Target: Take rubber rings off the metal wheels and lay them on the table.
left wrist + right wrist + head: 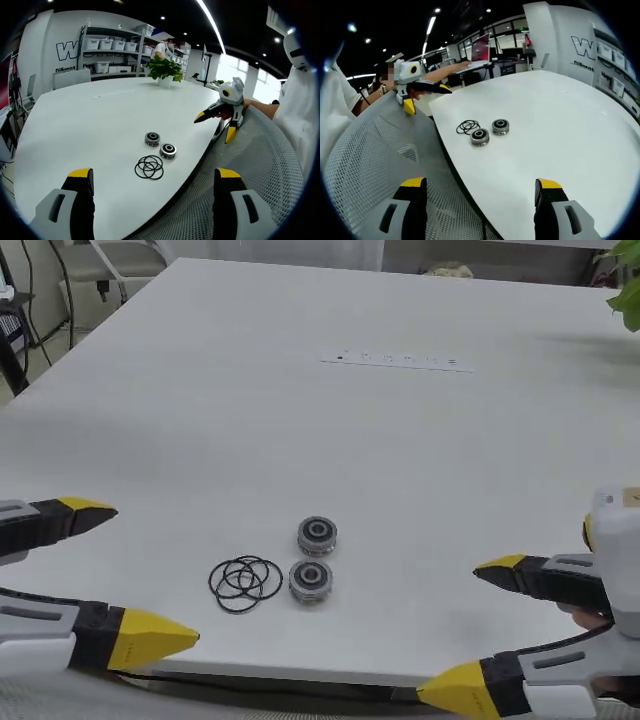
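Rings [245, 582] lie just past the tongs. Nearest, the left tongs [156, 575] at 8 o'clock and the right tongs [447, 632] at 4 o'clock hang by the desk's [400, 460] front edge, both wide and empty. The rings are a loose black tangle on the desk. The near wheel [311, 580] sits just beside them at 3 o'clock, and the far wheel [317, 535] is close behind it at 12. Whether either wheel still wears a ring is too small to tell. This looks like a pause between pulls. Next, one pair would likely pin a wheel while the other narrows on its rim.
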`<state>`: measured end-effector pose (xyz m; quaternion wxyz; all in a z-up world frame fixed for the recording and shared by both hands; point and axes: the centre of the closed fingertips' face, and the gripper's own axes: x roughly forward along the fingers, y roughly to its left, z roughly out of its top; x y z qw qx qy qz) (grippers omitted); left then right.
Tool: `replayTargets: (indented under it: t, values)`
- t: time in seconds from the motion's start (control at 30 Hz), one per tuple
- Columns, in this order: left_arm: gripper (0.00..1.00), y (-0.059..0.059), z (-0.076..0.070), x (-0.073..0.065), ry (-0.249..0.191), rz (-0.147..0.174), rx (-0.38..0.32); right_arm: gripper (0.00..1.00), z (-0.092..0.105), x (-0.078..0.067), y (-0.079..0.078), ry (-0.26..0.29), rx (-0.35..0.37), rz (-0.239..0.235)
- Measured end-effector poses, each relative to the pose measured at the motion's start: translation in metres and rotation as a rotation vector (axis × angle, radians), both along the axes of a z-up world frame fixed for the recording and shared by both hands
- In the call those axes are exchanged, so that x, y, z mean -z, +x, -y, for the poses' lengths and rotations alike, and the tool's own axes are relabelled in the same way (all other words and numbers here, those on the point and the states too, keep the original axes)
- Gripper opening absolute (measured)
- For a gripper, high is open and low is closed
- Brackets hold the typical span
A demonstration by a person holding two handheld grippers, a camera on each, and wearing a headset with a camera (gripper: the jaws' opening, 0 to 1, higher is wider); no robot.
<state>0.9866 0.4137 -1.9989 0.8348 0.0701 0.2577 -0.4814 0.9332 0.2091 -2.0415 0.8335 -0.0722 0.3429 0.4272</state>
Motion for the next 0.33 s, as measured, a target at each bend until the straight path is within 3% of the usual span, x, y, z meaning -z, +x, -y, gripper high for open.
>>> replayTargets:
  t: [0.13, 0.2, 0.3, 0.33]
  values:
    - [0.98, 0.001, 0.0, -0.001, 0.007, 0.01, -0.008, 0.87, 0.001, 0.0, 0.0, -0.006, -0.003, 0.006]
    - [0.96, 0.001, -0.002, -0.001, 0.027, 0.03, -0.014, 0.81, 0.005, -0.003, 0.003, -0.007, 0.022, 0.024]
    - [0.96, 0.014, -0.015, -0.002, 0.168, 0.158, -0.046, 0.62, 0.02, -0.017, 0.019, 0.01, 0.123, 0.11]
    - [0.96, 0.015, -0.016, -0.003, 0.18, 0.169, -0.048, 0.58, 0.022, -0.022, 0.021, 0.033, 0.148, 0.126]
